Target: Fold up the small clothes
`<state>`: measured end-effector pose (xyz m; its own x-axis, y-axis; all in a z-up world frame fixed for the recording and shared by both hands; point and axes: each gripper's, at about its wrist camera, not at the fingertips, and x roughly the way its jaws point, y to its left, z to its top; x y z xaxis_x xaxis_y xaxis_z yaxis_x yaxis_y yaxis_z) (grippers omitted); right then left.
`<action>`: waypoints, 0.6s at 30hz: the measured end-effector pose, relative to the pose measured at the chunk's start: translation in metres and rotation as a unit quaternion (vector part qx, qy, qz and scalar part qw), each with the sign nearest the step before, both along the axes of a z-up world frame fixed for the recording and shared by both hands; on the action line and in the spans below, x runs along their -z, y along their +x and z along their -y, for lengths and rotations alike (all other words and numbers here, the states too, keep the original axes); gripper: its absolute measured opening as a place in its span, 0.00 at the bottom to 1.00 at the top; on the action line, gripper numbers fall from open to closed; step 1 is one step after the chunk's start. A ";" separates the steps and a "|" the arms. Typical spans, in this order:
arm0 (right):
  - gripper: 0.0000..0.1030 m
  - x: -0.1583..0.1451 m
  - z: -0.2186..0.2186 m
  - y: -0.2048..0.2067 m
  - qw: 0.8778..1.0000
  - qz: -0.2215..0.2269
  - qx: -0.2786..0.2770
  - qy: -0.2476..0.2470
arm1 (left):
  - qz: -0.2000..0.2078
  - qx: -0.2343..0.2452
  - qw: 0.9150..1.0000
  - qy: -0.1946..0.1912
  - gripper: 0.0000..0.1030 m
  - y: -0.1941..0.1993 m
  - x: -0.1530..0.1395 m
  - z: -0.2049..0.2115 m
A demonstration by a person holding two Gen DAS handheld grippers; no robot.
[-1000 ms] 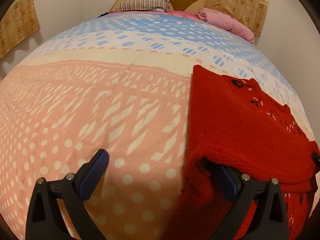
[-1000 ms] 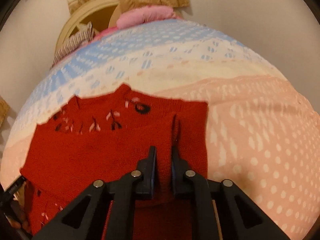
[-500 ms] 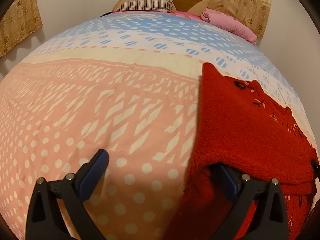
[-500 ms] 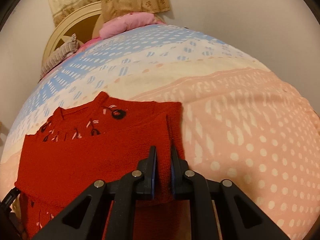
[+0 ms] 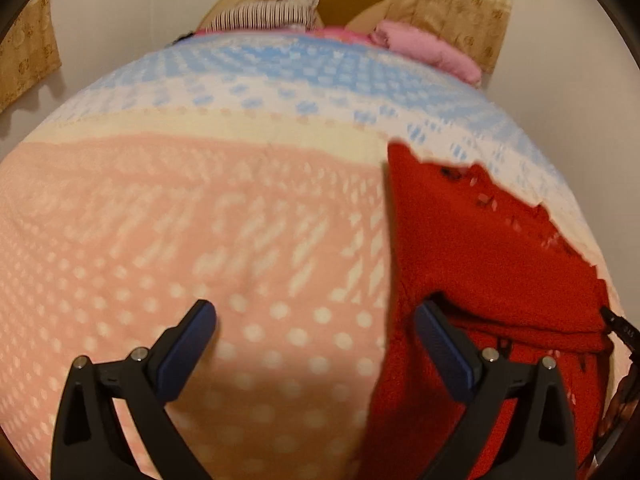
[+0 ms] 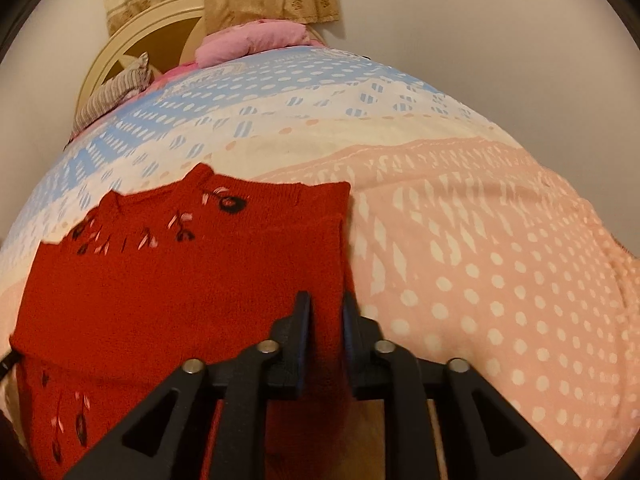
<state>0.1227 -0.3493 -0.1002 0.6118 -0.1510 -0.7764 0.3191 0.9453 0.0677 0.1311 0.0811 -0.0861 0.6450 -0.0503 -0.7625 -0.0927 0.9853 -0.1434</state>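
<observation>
Bed quilt (image 6: 500, 260) underneath: right gripper (image 6: 326, 320) pinches the red sweater (image 6: 180, 280) (left gripper (image 5: 316, 336) spread wide, empty); lay the fold squarely.

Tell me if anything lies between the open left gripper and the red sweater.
Nothing visible does. The left gripper is open right at the edge of the red sweater, one finger against the red knit, the other finger over bare bedspread. The right gripper is shut on the sweater's opposite edge.
</observation>
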 end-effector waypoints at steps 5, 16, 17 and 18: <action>0.40 -0.034 0.012 -0.029 0.995 0.084 0.047 0.010 | 0.054 -0.007 0.998 0.031 0.99 0.027 -0.037 0.003; 0.40 -0.015 -0.014 0.028 0.998 0.050 -0.029 0.036 | -0.019 -0.013 0.994 0.109 0.98 0.121 0.020 0.067; 0.40 -0.004 -0.014 0.033 0.999 0.032 -0.028 0.030 | -0.029 -0.014 0.996 0.088 0.99 0.123 0.027 0.061; 0.40 0.008 -0.012 0.037 0.999 0.012 -0.027 0.032 | -0.033 -0.018 0.997 0.065 0.99 0.125 0.029 0.055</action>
